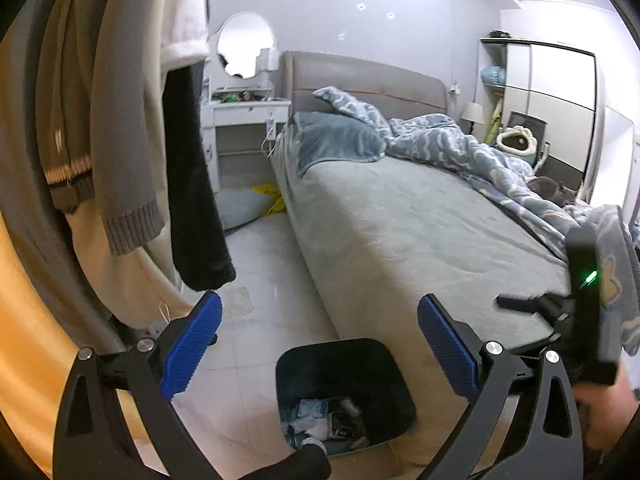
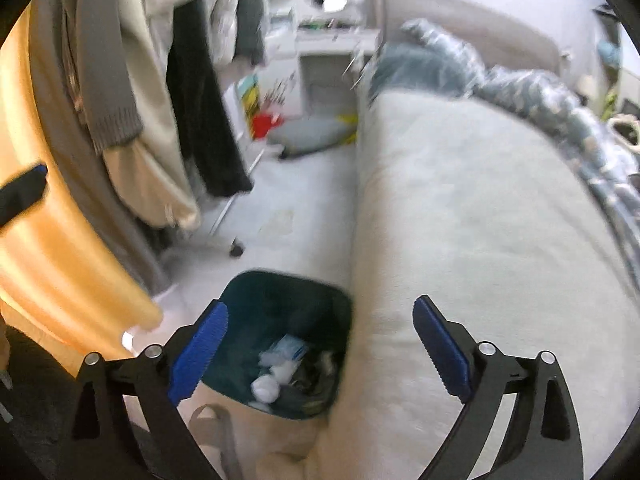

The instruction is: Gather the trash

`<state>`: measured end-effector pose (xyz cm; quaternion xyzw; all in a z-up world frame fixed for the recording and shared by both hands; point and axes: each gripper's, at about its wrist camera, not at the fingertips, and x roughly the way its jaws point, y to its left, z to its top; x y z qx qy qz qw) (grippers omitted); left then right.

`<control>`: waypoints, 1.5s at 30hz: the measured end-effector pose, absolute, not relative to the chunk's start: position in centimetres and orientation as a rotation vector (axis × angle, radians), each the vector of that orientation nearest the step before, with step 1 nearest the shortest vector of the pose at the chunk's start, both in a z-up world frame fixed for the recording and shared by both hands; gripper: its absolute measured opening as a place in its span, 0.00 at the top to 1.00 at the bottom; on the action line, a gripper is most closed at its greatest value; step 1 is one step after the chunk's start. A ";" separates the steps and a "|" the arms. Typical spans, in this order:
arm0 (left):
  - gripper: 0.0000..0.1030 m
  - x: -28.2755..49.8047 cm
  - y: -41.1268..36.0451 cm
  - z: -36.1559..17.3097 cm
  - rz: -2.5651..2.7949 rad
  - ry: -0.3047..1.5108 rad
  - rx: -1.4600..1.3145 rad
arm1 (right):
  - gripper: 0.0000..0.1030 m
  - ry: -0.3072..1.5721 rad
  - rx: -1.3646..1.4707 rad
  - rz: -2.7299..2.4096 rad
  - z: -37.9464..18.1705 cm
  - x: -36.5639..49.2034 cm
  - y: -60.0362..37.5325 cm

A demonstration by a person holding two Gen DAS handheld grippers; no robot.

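A dark teal trash bin [image 1: 376, 356] stands on the floor against the bed's side; it holds white tissues and wrappers [image 1: 316, 420]. My left gripper [image 1: 320, 344] is open and empty above the bin. The bin also shows in the right wrist view [image 2: 256, 300], with crumpled white tissues [image 2: 266, 388] inside. My right gripper [image 2: 320, 344] is open and empty, over the bin's right rim and the bed's edge. The right gripper's body with a green light shows at the right of the left wrist view [image 1: 588, 280]. The right view is motion-blurred.
A grey bed [image 1: 420, 220] with a rumpled blue duvet [image 1: 460, 140] fills the right. Hanging clothes [image 1: 120, 120] crowd the left. A white vanity with a round mirror [image 1: 246, 46] stands at the back. A grey cushion [image 1: 240, 208] and a yellow item lie on the tiled floor.
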<state>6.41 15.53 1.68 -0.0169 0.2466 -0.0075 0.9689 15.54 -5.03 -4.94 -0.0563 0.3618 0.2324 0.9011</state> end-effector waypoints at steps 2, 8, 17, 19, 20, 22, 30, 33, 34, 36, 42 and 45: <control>0.03 5.8 14.3 2.1 -0.025 0.497 -0.010 | 0.03 0.690 -0.099 0.445 -2.9 14.0 -7.4; 0.03 4.3 11.9 3.1 -0.020 0.481 0.015 | 0.03 0.545 -0.084 0.316 2.0 9.4 -14.9; 0.03 1.6 8.7 2.8 -0.042 0.460 0.054 | 0.03 0.469 -0.076 0.160 4.0 2.7 -23.2; 0.03 1.0 8.1 2.6 -0.042 0.450 0.077 | 0.03 0.459 -0.080 0.131 3.9 1.4 -24.2; 0.03 0.7 7.9 2.4 -0.049 0.448 0.085 | 0.03 0.456 -0.078 0.116 3.8 0.7 -24.8; 0.03 0.1 7.7 2.0 -0.054 0.451 0.090 | 0.03 0.468 -0.057 0.099 3.2 -0.4 -26.1; 0.03 -0.4 8.6 1.4 -0.046 0.465 0.029 | 0.03 0.477 0.019 0.143 2.3 -1.6 -28.0; 0.03 -0.3 9.0 1.2 -0.038 0.477 0.006 | 0.03 0.504 -0.001 0.173 1.9 -1.4 -27.4; 0.03 -0.3 9.2 1.2 -0.037 0.477 -0.001 | 0.03 0.508 -0.024 0.179 1.9 -1.4 -27.0; 0.03 -0.3 9.3 1.2 -0.038 0.478 -0.009 | 0.03 0.505 -0.075 0.188 1.9 -1.7 -25.9; 0.03 -0.3 9.5 1.1 -0.042 0.483 -0.025 | 0.03 0.502 -0.107 0.195 1.9 -1.9 -25.1; 0.03 -0.3 9.5 1.1 -0.042 0.484 -0.024 | 0.03 0.505 -0.083 0.198 1.8 -1.8 -25.4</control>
